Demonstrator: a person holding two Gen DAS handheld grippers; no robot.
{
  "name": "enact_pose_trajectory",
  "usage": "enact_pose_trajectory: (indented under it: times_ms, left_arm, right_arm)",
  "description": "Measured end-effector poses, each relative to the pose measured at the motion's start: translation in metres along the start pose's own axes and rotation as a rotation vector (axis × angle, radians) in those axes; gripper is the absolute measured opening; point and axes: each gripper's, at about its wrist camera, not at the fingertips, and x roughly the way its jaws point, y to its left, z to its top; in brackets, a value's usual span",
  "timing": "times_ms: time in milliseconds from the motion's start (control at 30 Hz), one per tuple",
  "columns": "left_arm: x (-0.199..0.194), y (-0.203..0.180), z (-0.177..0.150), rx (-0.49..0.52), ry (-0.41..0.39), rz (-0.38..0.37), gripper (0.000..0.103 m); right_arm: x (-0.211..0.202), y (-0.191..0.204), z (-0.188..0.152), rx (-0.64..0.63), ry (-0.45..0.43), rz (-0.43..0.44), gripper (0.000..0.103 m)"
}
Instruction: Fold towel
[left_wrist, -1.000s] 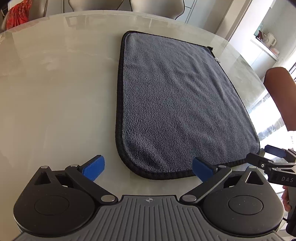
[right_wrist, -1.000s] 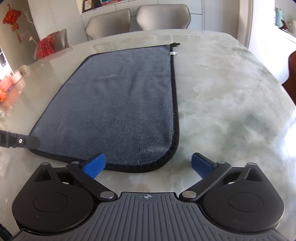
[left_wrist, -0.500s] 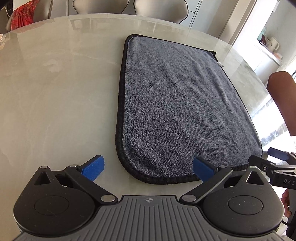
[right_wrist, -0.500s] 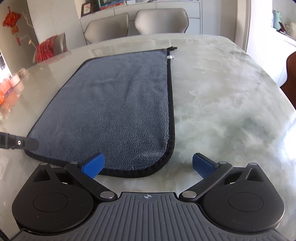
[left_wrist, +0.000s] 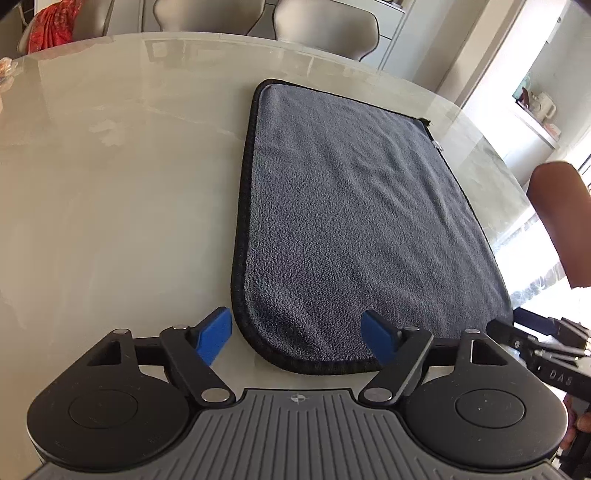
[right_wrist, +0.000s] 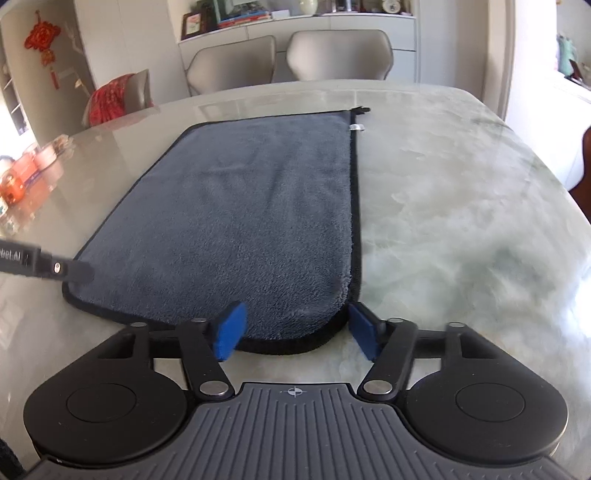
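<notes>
Left wrist view shows a grey towel (left_wrist: 354, 221) with black edging lying flat on the pale marbled table (left_wrist: 110, 221), its long side running from 6 o'clock up toward 12. The left hand-held gripper (left_wrist: 297, 334) sits at the towel's near left corner: its blue pads (left_wrist: 214, 334) stand apart, one on bare table at 9 o'clock of the corner, the other over the cloth at 3 o'clock. Its jaws have just been closing, with the corner between them but not yet pinched. At 3 o'clock in this view part of the right hand-held gripper (left_wrist: 532, 332) reaches the near right corner, with a forearm (left_wrist: 557, 221) above it.

From the right wrist view, the right hand-held gripper (right_wrist: 293, 328) straddles the towel's (right_wrist: 251, 214) near right corner; its jaws have also just been closing and remain apart, the black hem between the pads (right_wrist: 229, 328). Two chairs (right_wrist: 340, 55) stand beyond the table (right_wrist: 461, 203) at 12 o'clock.
</notes>
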Motion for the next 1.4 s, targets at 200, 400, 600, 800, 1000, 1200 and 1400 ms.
enact_pose_trajectory:
  times_ms: [200,400,600,800,1000,1200,1400]
  left_arm:
    - [-0.002,0.003,0.002,0.009,0.006,-0.001,0.027]
    - [-0.011,0.001,0.011,0.035,-0.051,0.010,0.000]
    - [-0.020,0.003,0.029,0.034,-0.119,0.019,0.000]
    - [-0.021,0.001,0.026,0.079,-0.067,-0.036,0.002]
    - [-0.031,-0.011,0.006,0.287,-0.046,-0.083,0.046]
    - [-0.028,-0.026,-0.004,0.461,-0.039,-0.111,0.054]
    - [-0.012,-0.047,-0.016,0.605,-0.033,-0.080,0.053]
  right_arm:
    - [-0.002,-0.006,0.003,0.052,0.017,0.032,0.014]
    - [-0.013,-0.008,0.016,0.098,-0.021,0.066,0.011]
    - [-0.017,-0.014,0.038,0.164,-0.053,0.128,0.011]
    - [-0.014,-0.011,0.045,0.179,-0.041,0.151,0.011]
    - [-0.013,-0.022,0.056,0.282,-0.042,0.196,0.011]
    - [-0.009,-0.024,0.072,0.331,-0.044,0.236,0.011]
    - [-0.006,-0.023,0.079,0.354,-0.037,0.259,0.011]
